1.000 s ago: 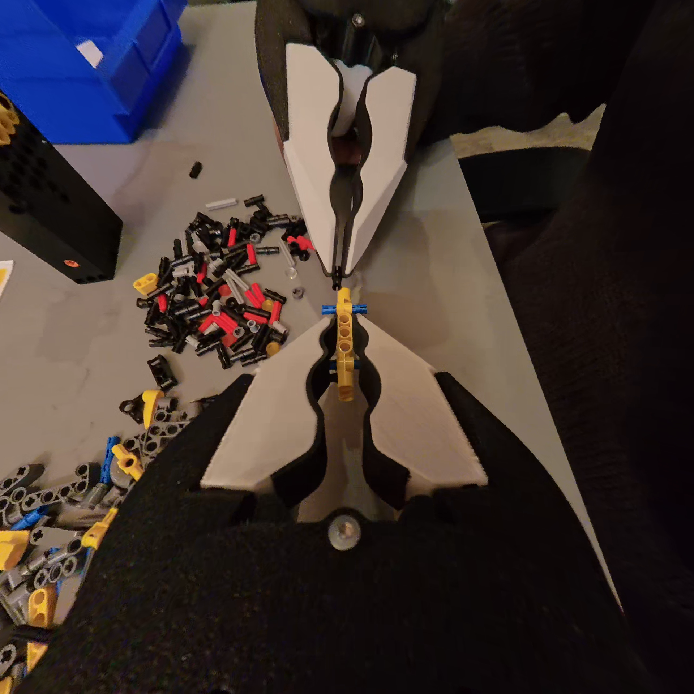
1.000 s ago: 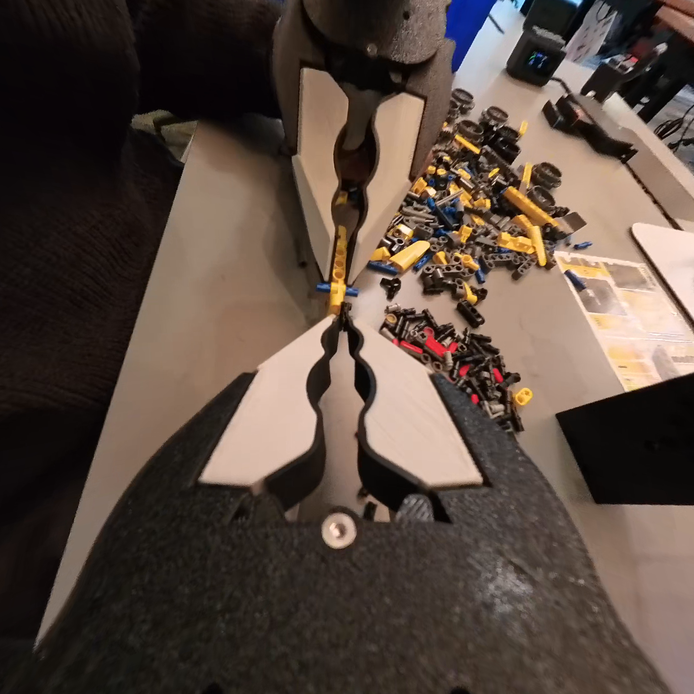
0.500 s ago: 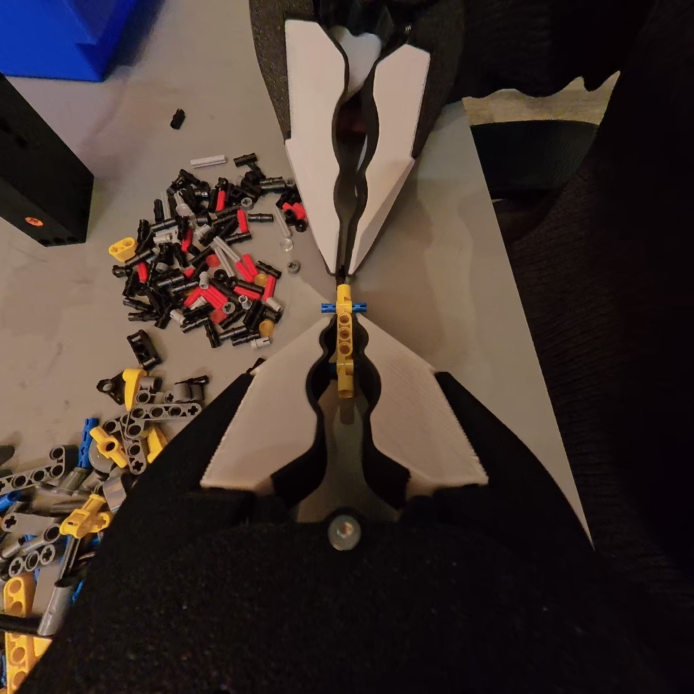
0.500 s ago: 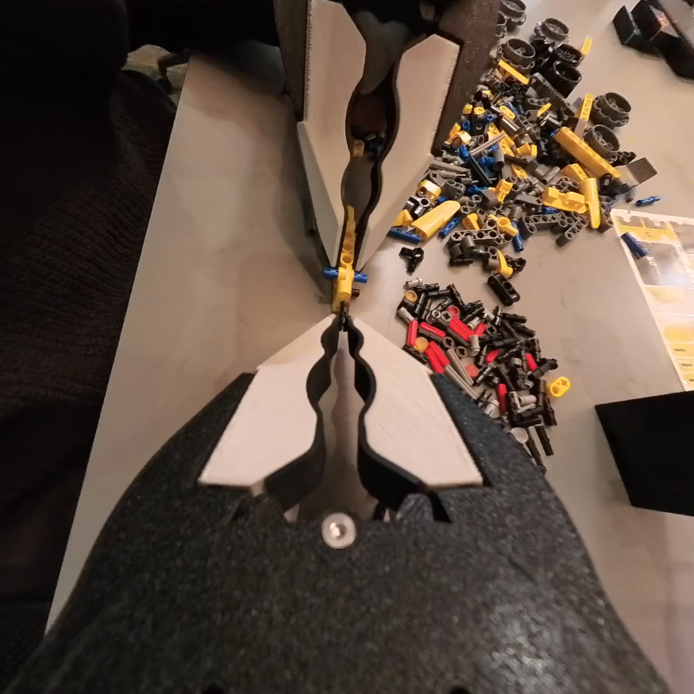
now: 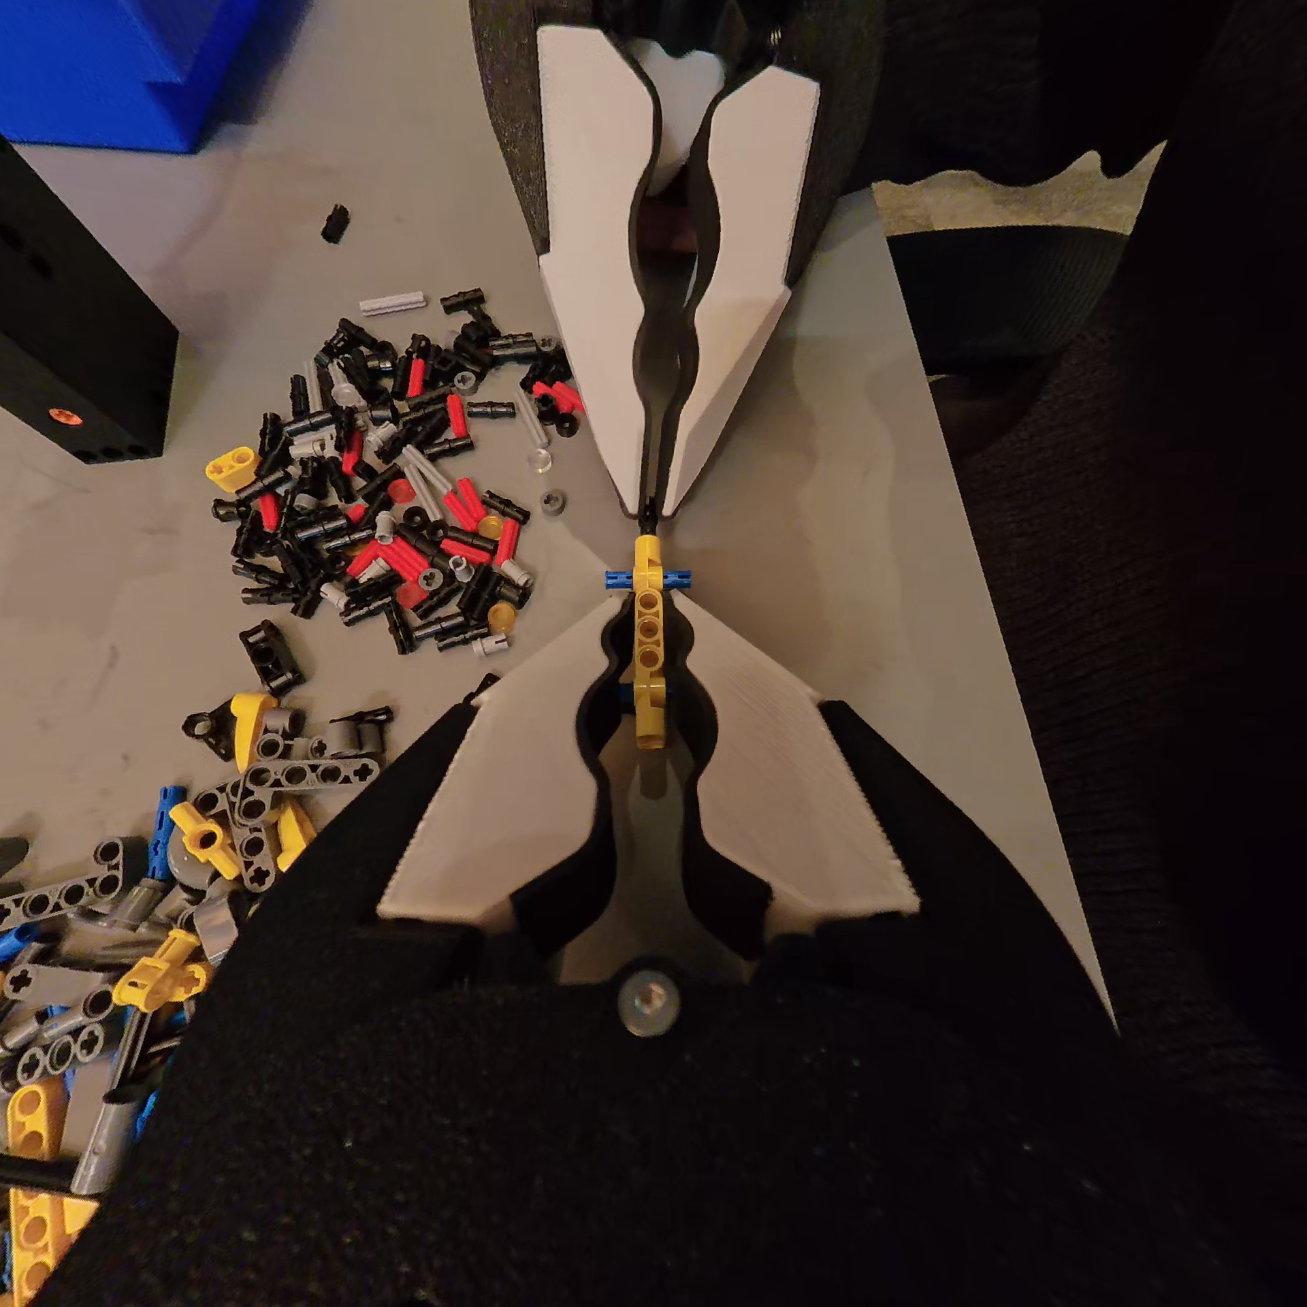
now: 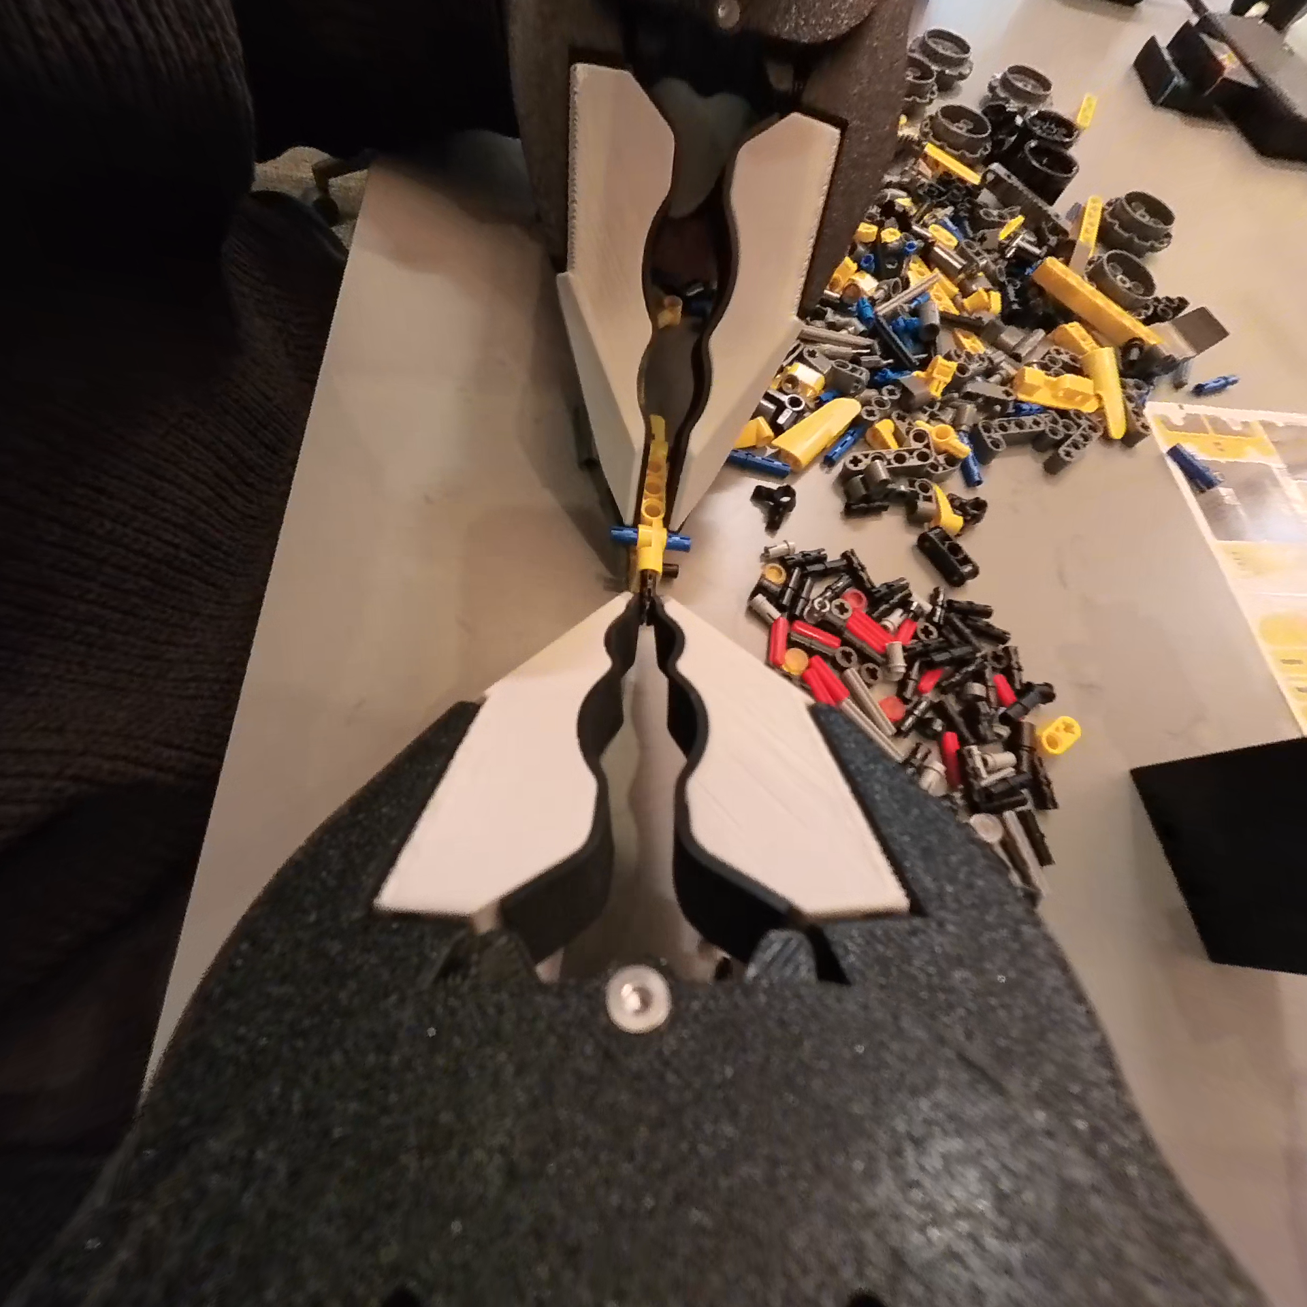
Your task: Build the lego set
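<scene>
My left gripper [image 5: 648,601] is shut on a yellow beam with holes [image 5: 647,640], held above the grey table [image 5: 813,495]. A blue pin [image 5: 617,579] crosses the beam near its far end. My right gripper [image 6: 643,605] faces it tip to tip and is shut on a small black pin [image 6: 645,593] that touches the beam's end [image 6: 647,559]. In the left wrist view the right gripper [image 5: 648,506] comes in from above. In the right wrist view the left gripper [image 6: 654,520] comes in from above with the beam [image 6: 654,488].
A pile of black, red and grey pins [image 5: 396,495] [image 6: 905,679] lies beside the grippers. Yellow and grey beams [image 5: 141,919] [image 6: 990,353], black wheels [image 6: 1025,141], a booklet [image 6: 1238,495], a black box [image 5: 71,339] and a blue bin [image 5: 106,64] stand around. The table edge [image 5: 990,636] borders dark knit clothing.
Both grippers have stayed tip to tip and shifted slightly over the table together. Their grips on the yellow beam and the black pin are unchanged.
</scene>
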The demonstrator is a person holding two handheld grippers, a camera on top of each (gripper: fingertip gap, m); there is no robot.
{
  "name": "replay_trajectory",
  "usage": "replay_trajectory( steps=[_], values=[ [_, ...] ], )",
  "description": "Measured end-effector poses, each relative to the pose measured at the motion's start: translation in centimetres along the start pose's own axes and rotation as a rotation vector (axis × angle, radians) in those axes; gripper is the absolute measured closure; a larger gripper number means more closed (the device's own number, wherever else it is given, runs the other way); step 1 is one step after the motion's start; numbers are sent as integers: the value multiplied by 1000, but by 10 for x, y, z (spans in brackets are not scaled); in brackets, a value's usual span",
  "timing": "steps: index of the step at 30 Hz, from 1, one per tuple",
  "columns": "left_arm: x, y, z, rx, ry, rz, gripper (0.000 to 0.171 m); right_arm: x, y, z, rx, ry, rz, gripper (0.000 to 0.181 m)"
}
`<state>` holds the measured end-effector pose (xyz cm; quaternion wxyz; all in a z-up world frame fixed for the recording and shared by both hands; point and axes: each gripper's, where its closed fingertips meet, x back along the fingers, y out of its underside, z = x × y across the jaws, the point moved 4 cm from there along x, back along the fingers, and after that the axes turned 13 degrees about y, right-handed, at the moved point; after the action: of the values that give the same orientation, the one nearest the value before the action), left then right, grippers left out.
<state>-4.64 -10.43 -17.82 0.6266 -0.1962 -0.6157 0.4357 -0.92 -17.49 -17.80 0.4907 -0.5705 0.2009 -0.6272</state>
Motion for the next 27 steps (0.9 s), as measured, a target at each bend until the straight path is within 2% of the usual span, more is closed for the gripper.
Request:
replay_trajectory(
  steps=[8, 12, 22, 27],
  values=[
    [0, 0, 0, -3, -5, -3, 165, 0, 0, -1, -78, 7, -46, 178],
    [-1, 0, 1, -7, -8, -4, 164, 1, -3, -1, -45, 32, -86, 178],
    [-4, -2, 3, -10, -4, -6, 164, 2, -10, 2, -126, -78, 49, 181],
    [-6, -3, 4, -16, 5, -9, 164, 3, -4, 7, -65, -32, -7, 181]
  ],
)
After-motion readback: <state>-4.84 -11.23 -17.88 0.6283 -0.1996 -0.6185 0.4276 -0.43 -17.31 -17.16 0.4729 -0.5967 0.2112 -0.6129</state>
